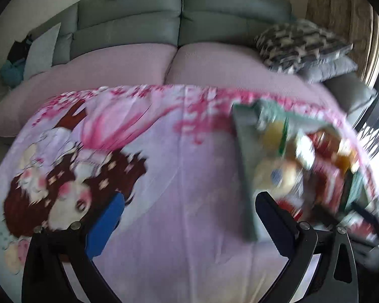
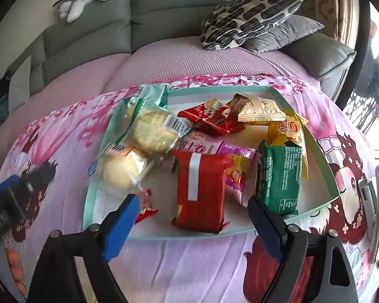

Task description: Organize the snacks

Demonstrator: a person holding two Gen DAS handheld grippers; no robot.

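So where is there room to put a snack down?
Bare cloth left of the tray, up to the sofa, and below the tray's near rim between the right gripper fingers. Inside the tray it is crowded: red packet, green packet, round cakes overlap.

You see glossy, crinkled plastic on the red wrapper point(image 2: 200, 192) and the green wrapper point(image 2: 280, 176). The tray point(image 2: 189, 236) looks smooth, its rim pale green. Under it, the printed cloth point(image 2: 189, 272) lies soft and matt. Your blue finger pads point(image 2: 120, 229) look matt plastic.
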